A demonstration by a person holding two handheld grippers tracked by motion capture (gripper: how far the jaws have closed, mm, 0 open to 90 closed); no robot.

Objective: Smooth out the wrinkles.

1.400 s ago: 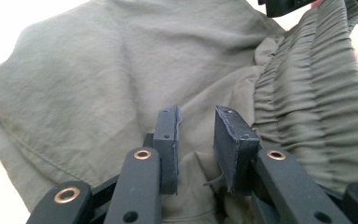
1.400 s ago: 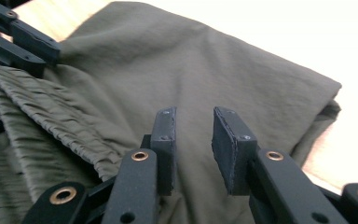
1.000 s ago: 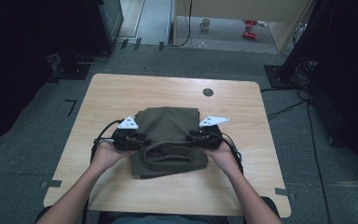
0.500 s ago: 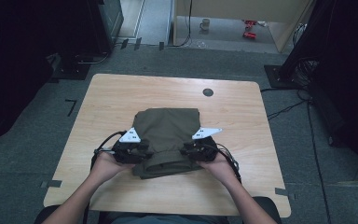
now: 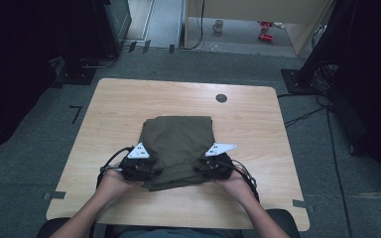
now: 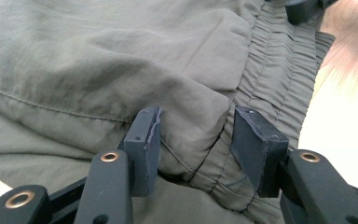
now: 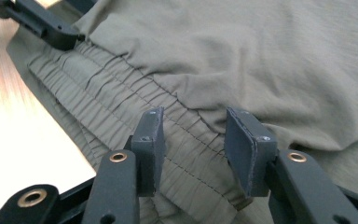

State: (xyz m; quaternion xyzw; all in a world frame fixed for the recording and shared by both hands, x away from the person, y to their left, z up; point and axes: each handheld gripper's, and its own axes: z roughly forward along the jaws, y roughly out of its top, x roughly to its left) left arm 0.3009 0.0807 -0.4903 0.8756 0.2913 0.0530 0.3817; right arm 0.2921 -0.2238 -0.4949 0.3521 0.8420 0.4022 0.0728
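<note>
Folded toward the person since the earlier frames, the olive garment [image 5: 177, 148] lies doubled mid-counter [image 5: 258, 129]. Both grippers, left [image 5: 146, 171] and right [image 5: 206, 168], have come nearer at its near edge; their jaws have just been opening, cloth loose between them: fold released.

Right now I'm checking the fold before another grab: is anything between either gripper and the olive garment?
Nothing visible. The left gripper and right gripper sit right at the near corners of the olive garment, jaws just opening with cloth between the pads. Around it is bare table.
</note>
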